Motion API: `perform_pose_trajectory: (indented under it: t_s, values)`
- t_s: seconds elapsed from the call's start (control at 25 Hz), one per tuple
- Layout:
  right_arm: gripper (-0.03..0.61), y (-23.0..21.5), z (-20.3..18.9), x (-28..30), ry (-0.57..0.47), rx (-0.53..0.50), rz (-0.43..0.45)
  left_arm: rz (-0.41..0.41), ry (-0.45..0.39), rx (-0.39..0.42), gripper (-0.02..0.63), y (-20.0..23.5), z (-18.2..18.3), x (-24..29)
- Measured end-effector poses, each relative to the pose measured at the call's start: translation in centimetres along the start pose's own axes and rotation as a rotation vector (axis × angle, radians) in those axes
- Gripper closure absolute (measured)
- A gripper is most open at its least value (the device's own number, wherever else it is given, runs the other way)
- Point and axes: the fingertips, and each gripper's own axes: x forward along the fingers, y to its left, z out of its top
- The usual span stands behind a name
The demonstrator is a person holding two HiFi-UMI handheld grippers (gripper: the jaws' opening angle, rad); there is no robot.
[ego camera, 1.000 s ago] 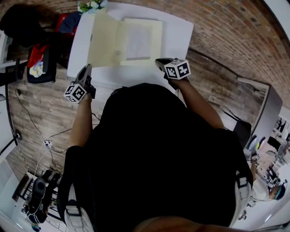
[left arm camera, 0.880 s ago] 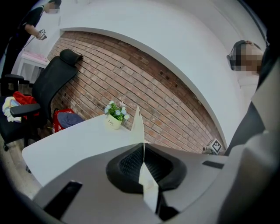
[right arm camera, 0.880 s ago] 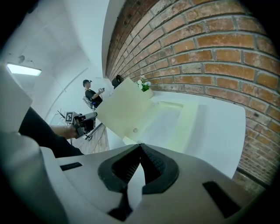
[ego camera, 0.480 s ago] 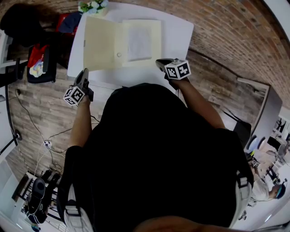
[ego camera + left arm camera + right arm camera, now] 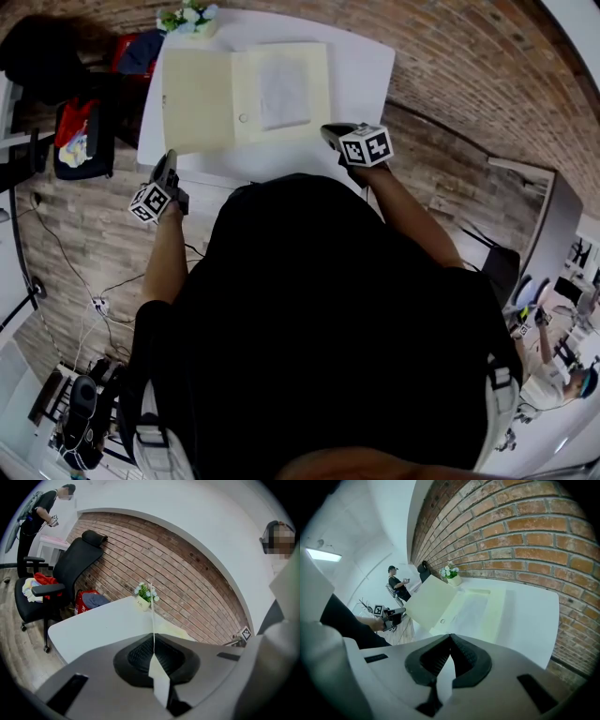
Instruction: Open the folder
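Folder (image 5: 246,94) looks done: it lies flat open on the table (image 5: 366,75) ahead of both claws, cover (image 5: 197,101) spread out just ahead of the left claw (image 5: 167,165), and left claw and right claw (image 5: 328,131) are both pinched together, empty, clear of it, so probably nothing left.

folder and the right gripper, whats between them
Nothing but a short stretch of bare white table lies between the right gripper and the near edge of the open folder. The right gripper view shows it best.
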Motion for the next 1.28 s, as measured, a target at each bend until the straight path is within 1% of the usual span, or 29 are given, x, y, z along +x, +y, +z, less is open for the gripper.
perform_pose_trajectory:
  t_s: [0.12, 0.28, 0.48, 0.72, 1.28]
  values:
    - [0.554, 0.0, -0.1, -0.2, -0.002, 0.005, -0.006, 0.012, 0.016, -0.002, 0.598, 0.8, -0.2, 0.1]
    - [0.554, -0.1, -0.1, -0.4, -0.01, 0.013, -0.015, 0.055, 0.036, 0.012, 0.598, 2.4, -0.5, 0.2]
    - [0.554, 0.0, -0.1, -0.5, -0.017, 0.019, -0.023, 0.064, 0.07, -0.009, 0.598, 3.4, -1.2, 0.6]
    - [0.554, 0.2, -0.1, -0.6, -0.024, 0.023, -0.027, 0.089, 0.08, -0.039, 0.598, 4.8, -1.8, 0.9]
    - [0.554, 0.2, -0.2, -1.1, -0.039, 0.04, -0.034, 0.14, 0.118, -0.068, 0.594, 7.1, -3.1, 1.5]
